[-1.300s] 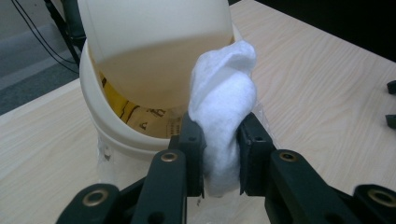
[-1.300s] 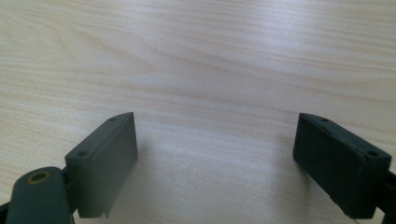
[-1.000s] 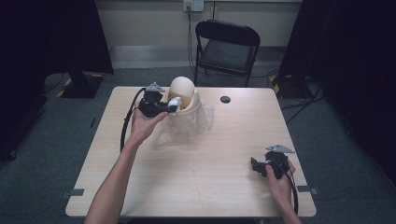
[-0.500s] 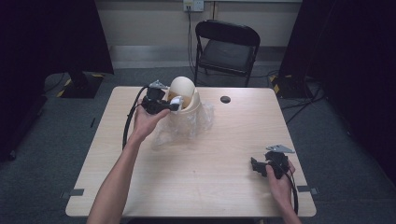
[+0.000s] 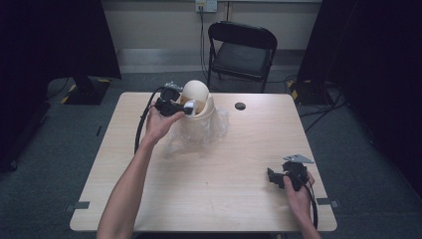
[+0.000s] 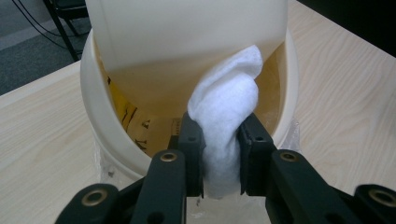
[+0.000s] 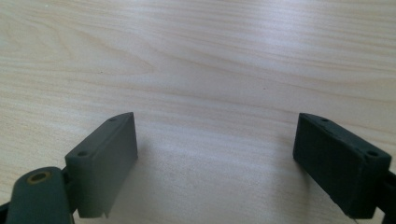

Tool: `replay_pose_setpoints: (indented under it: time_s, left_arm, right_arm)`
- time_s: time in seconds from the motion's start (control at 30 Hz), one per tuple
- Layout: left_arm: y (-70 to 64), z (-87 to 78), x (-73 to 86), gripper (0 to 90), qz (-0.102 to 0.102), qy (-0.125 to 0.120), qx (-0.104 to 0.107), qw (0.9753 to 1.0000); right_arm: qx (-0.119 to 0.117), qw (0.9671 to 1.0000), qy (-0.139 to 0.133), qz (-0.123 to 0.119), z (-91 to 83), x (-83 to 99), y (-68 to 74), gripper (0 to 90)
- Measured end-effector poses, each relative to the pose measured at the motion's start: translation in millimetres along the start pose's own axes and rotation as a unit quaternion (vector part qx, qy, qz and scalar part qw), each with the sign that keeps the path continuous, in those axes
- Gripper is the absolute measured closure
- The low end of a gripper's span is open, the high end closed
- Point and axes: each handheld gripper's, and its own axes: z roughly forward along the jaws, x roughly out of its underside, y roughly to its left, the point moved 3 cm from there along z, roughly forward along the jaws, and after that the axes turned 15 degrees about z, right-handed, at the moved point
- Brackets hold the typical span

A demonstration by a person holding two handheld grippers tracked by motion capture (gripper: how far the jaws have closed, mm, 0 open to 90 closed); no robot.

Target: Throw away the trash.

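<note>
Up close in the left gripper view, the left gripper [image 6: 220, 156] pinches a white wad [image 6: 227, 126] at centre frame, its top poking into the cream bin [image 6: 100, 126] under the tilted swing lid [image 6: 187, 32]. The high view adds clear plastic [image 5: 201, 133] around the bin, upper middle. Lower right there, the right gripper [image 5: 276, 178] rests with its jaws spread wide over bare table [image 7: 210, 56].

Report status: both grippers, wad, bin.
Left gripper shut on white wad, at cream bin mouth. Right gripper open, over bare table. Nothing blocking.
</note>
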Motion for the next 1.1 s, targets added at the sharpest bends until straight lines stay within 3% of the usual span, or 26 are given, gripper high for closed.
replay_pose_setpoints:
  time_s: [0.13,0.2,0.47,0.53,0.63,0.73,0.83,0.93,1.03,1.1]
  left_arm:
    - [1.5,1.3,-2.2,74.7,-0.002,0.014,0.001,0.9999]
    - [2.5,4.4,-2.5,74.7,-0.018,0.012,0.003,0.9998]
    - [5.8,9.5,-6.1,74.6,-0.013,0.028,-0.001,0.9995]
    - [4.5,12.2,-8.1,74.6,-0.002,0.043,-0.014,0.999]
    - [4.5,16.9,-10.1,74.6,-0.009,0.051,-0.016,0.9985]
    - [1.7,28.1,-7.0,74.2,-0.002,0.069,-0.017,0.9974]
    - [1.4,34.9,-5.5,73.7,-0.014,0.062,-0.011,0.9979]
    - [0.8,35.8,-6.3,69.8,-0.013,0.062,-0.01,0.9979]
    - [3.0,35.4,-7.3,64.2,-0.024,0.058,-0.005,0.998]
    - [2.3,34.8,-9.6,56.3,-0.03,0.06,-0.011,0.9977]
  right_arm:
    - [0.001,1.0,-0.001,-0.001,0.0,-0.1,-0.1,12.9]
    - [0.001,1.0,-0.001,-0.001,0.0,0.0,-0.1,13.0]
    - [0.001,1.0,0.0,-0.001,0.0,0.0,-0.1,13.0]
    - [0.0,1.0,0.0,-0.001,0.0,-0.1,-0.1,13.0]
    - [0.0,1.0,0.0,0.0,0.0,0.0,0.0,13.0]
    - [0.0,1.0,0.0,-0.001,0.0,0.0,-0.1,13.0]
    - [0.0,1.0,0.0,-0.001,0.0,0.0,-0.1,13.0]
    - [0.0,1.0,0.0,-0.001,-0.2,0.2,-0.1,13.0]
    - [0.0,1.0,0.0,-0.002,-0.1,0.1,-0.1,13.0]
    - [0.0,1.0,0.0,-0.001,-0.2,0.2,-0.1,13.0]
